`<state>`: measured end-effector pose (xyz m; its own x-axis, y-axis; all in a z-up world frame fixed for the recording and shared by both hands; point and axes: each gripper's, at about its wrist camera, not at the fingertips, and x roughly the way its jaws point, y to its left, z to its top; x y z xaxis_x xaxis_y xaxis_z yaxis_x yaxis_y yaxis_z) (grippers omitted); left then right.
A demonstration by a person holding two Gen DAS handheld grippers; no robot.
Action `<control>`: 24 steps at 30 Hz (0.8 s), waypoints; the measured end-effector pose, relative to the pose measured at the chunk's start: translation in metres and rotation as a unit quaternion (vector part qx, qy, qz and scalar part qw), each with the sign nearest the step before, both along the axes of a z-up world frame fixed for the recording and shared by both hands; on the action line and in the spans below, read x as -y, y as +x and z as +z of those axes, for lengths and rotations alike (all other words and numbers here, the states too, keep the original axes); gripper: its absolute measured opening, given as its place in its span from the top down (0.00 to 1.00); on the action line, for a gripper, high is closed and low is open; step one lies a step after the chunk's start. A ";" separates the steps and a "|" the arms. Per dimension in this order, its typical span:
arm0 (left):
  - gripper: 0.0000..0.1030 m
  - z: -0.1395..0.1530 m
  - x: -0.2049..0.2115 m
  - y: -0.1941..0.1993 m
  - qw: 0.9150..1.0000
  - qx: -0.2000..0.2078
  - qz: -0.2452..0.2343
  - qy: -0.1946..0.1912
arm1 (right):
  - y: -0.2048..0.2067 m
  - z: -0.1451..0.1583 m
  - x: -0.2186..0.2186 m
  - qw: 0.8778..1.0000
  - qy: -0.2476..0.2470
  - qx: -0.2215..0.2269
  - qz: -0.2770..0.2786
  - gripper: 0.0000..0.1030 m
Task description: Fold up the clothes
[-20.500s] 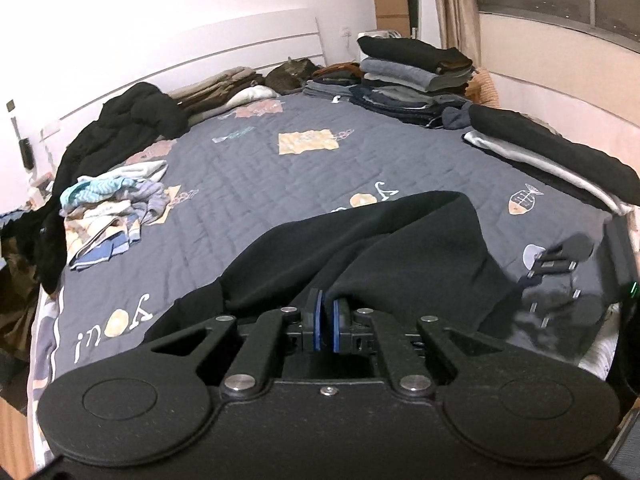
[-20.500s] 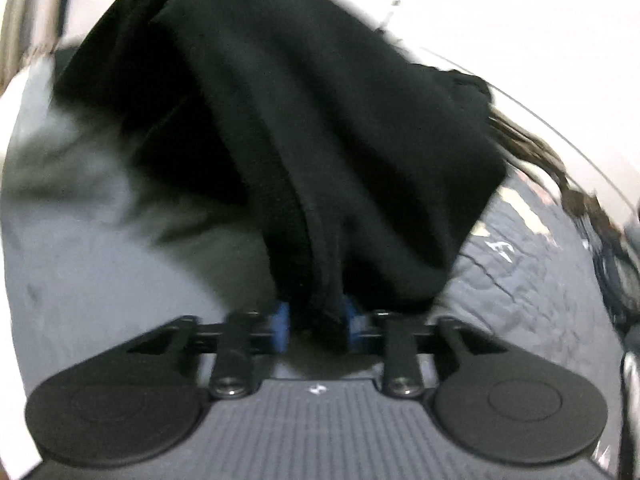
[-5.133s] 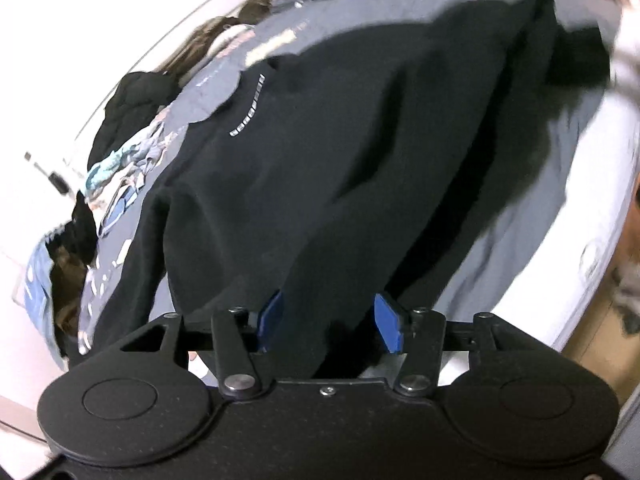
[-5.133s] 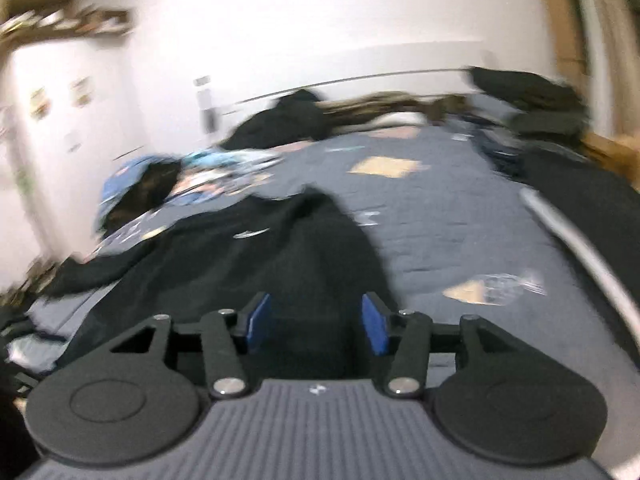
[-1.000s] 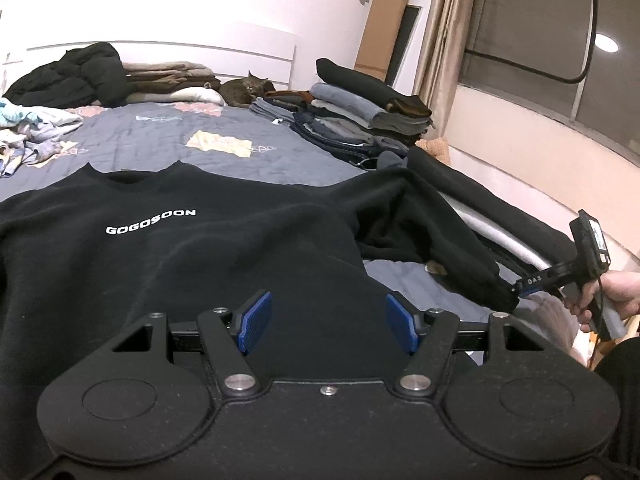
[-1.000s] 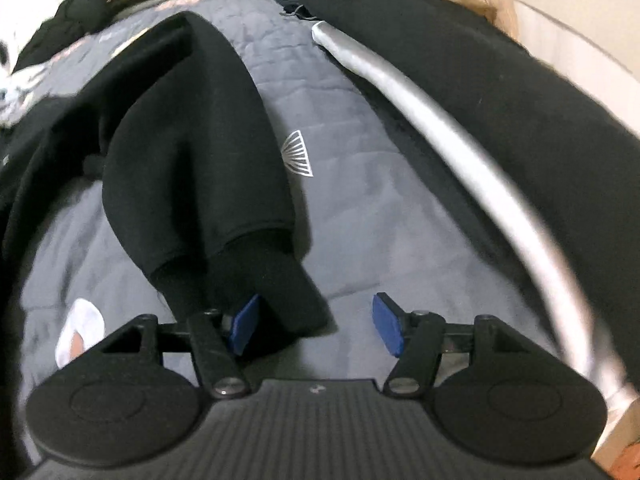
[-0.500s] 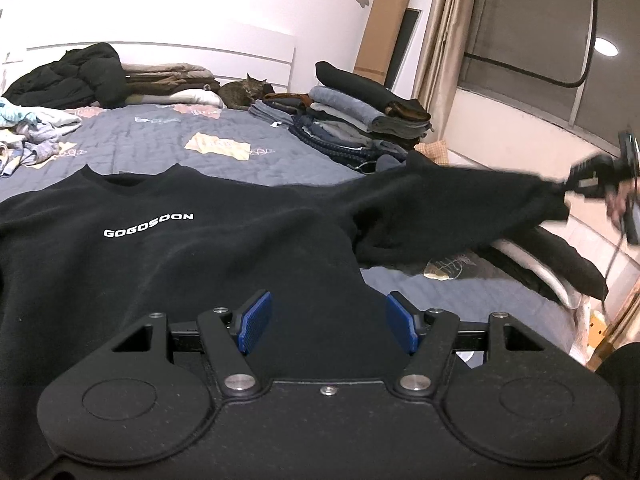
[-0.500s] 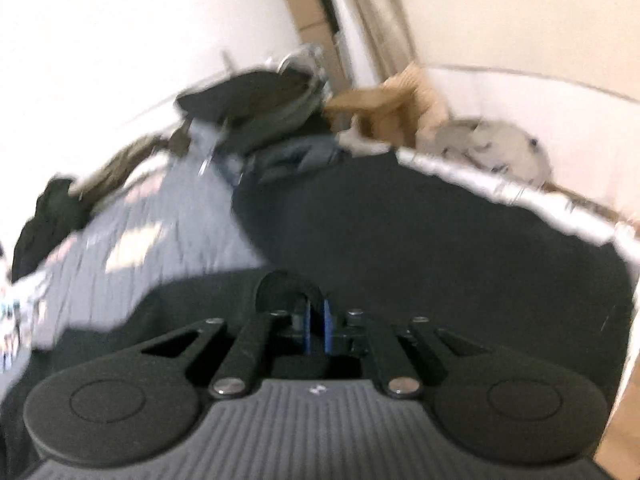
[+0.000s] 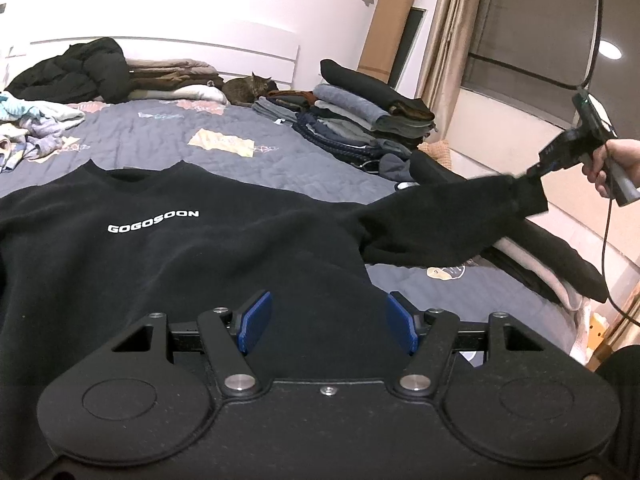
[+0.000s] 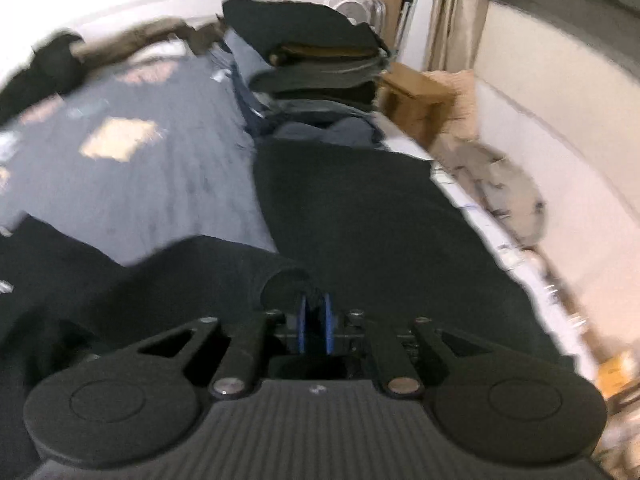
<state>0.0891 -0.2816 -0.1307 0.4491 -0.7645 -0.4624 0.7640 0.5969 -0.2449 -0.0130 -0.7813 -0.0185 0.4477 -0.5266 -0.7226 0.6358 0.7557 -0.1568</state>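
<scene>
Left wrist view | black fleece sweatshirt [image 9: 180,248] sleeve cuff [image 9: 524,196] pinched by right gripper [image 9: 534,172], jaws easing apart, held out for folding | left gripper [image 9: 328,322] held wide, empty

Black sweatshirt [image 9: 200,248] with white lettering lies on a grey-blue quilt [image 9: 168,136].

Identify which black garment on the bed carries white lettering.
The spread-out black sweatshirt nearest the camera; it reads GOGOSOON across the chest. The crumpled black jacket by the headboard shows no lettering.

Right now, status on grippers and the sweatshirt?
Left gripper open over sweatshirt. Right gripper pinching sleeve cuff, jaws easing open. Nothing in the way.
</scene>
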 end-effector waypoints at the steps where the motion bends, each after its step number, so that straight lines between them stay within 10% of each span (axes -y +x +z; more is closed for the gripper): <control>1: 0.39 0.001 -0.001 0.000 1.000 0.001 0.002 0.000 | -0.002 0.001 0.001 1.000 -0.016 -0.006 -0.013 0.86; 7: 0.37 0.008 -0.017 0.005 1.000 0.003 0.018 -0.011 | -0.034 0.039 0.003 0.995 -0.056 0.065 -0.047 0.70; 11: 0.36 0.013 -0.034 0.010 0.999 0.006 0.039 -0.009 | -0.034 0.039 -0.054 0.992 -0.025 0.106 0.056 0.64; 24: 0.36 0.015 -0.063 -0.012 0.998 0.033 0.041 0.023 | -0.071 -0.132 -0.261 0.924 0.223 0.026 0.308 0.61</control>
<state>0.0771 -0.2181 -0.1154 0.5400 -0.7019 -0.4644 0.7251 0.6682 -0.1668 -0.0839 -0.5199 -0.1509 0.6038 0.1849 -0.7754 0.0603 0.9593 0.2757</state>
